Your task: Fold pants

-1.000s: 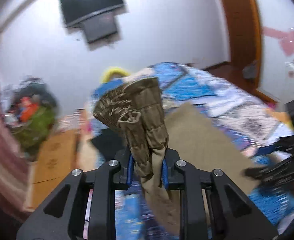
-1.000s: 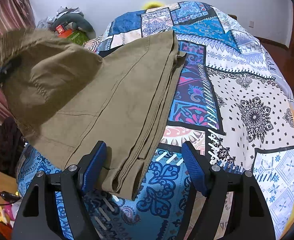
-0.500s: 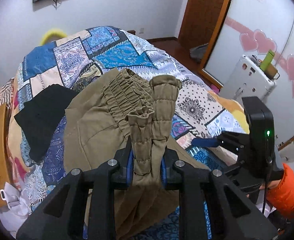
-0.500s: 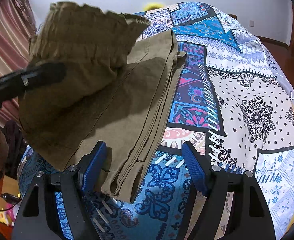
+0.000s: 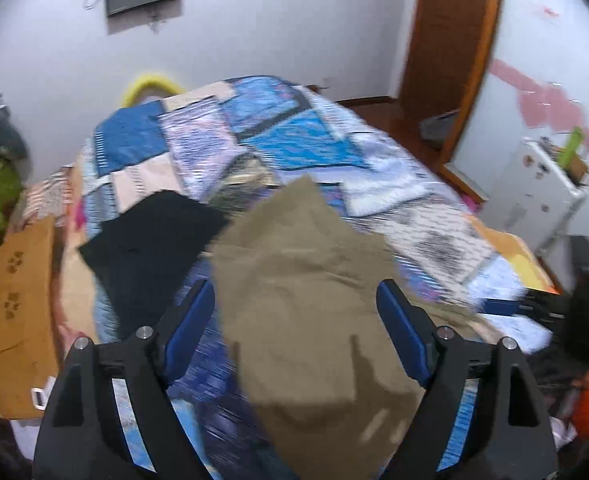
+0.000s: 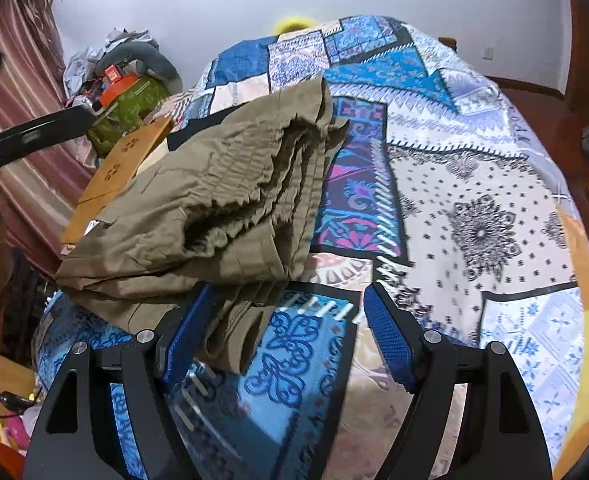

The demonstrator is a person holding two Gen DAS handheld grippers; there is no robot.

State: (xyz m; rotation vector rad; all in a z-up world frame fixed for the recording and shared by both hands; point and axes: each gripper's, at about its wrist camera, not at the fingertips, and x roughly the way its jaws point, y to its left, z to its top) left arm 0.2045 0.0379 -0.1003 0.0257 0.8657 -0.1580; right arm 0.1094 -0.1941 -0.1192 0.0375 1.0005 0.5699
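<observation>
Now pants (image 6: 214,200) lie folded over on quilt (image 6: 474,184), waistband rumpled. Left gripper (image 5: 296,320) spread, empty; right gripper (image 6: 282,340) spread too. Likely only tidying left.

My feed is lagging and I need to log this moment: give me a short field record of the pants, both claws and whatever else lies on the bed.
pants: olive pants lie folded over on the patchwork bedspread, elastic waistband on top of the legs
left claw: left claw open, jaws spread wide, nothing between them, pants beyond
right claw: right claw open, its left finger beside the pants' near edge, no grip
other cloth: black garment flat on the bed, left of the pants
image quality: left wrist view motion-blurred
</observation>
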